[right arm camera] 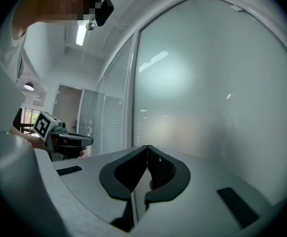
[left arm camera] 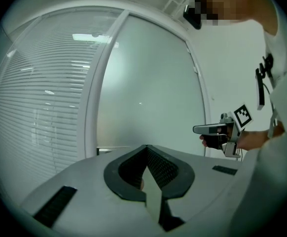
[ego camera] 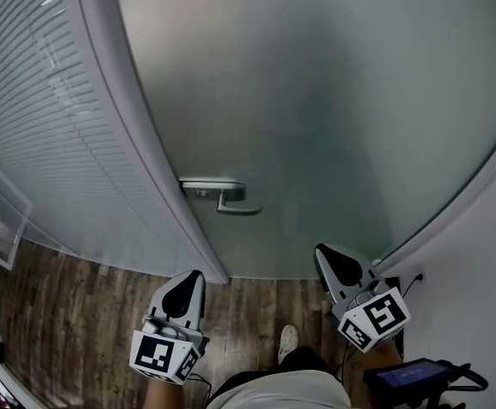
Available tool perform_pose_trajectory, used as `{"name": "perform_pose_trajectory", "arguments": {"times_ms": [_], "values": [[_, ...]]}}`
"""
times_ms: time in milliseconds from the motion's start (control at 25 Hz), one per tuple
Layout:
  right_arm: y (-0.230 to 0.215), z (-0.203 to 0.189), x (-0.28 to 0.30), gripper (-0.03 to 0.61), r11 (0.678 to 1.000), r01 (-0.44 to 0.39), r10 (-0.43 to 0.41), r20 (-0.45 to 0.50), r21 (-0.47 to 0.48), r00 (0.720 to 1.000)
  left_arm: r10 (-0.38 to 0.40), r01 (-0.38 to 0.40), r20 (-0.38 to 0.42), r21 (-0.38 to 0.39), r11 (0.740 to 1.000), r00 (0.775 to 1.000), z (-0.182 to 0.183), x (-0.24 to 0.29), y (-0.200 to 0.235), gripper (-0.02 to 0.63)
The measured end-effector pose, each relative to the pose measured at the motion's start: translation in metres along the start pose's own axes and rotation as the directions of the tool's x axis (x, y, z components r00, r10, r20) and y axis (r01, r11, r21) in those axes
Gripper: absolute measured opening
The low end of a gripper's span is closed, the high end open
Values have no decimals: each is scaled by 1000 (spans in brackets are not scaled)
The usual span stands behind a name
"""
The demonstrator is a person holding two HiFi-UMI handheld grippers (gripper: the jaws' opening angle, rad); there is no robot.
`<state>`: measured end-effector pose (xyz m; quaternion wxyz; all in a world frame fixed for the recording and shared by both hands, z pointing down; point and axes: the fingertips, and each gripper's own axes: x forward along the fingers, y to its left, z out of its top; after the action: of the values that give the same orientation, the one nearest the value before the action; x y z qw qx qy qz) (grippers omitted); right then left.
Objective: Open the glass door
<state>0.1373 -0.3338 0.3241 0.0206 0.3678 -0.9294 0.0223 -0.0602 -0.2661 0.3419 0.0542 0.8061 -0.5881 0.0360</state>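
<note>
The frosted glass door (ego camera: pixel 316 100) stands closed in front of me, with a metal lever handle (ego camera: pixel 227 198) near its left edge. My left gripper (ego camera: pixel 197 274) is held low over the floor, below and slightly left of the handle, with its jaws shut on nothing. My right gripper (ego camera: pixel 320 250) is below and right of the handle, also shut and empty. Neither touches the door. In the left gripper view the shut tips (left arm camera: pixel 146 147) point at the door (left arm camera: pixel 148 83), and the right gripper (left arm camera: pixel 217 129) shows beside them. The right gripper view shows its closed tips (right arm camera: pixel 147 147) and the left gripper (right arm camera: pixel 70 141).
A glass partition with slatted blinds (ego camera: pixel 52 126) and a grey frame post (ego camera: pixel 146 152) stand left of the door. A white wall (ego camera: pixel 478 254) with a socket lies to the right. Below are the wooden floor (ego camera: pixel 86 305), my shoe (ego camera: pixel 288 341) and a dark device (ego camera: pixel 414 373).
</note>
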Motion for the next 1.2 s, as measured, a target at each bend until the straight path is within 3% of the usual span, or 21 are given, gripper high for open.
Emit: {"name": "perform_pose_trajectory", "arguments": {"times_ms": [200,360,600,920,1200], "values": [[-59,-8,21,2,999,-35,35,-10,34,999,40,-40,-8,-11,999,999,9,53,-7,0],[-78,-4,31,2,996,-72,73,-22,48,997,78,-78,-28,-11,997,997,19,66,-10,1],[-70,-28,61,2,989,-116,119,-29,89,992,75,-76,-47,-20,997,996,-2,81,7,0],[-54,-36,113,6,994,-88,95,-114,64,989,-22,20,-55,-22,1000,998,-15,112,55,0],[-26,-72,146,118,987,-159,153,-263,-1,952,-81,77,-66,-55,996,995,-34,115,80,0]]}}
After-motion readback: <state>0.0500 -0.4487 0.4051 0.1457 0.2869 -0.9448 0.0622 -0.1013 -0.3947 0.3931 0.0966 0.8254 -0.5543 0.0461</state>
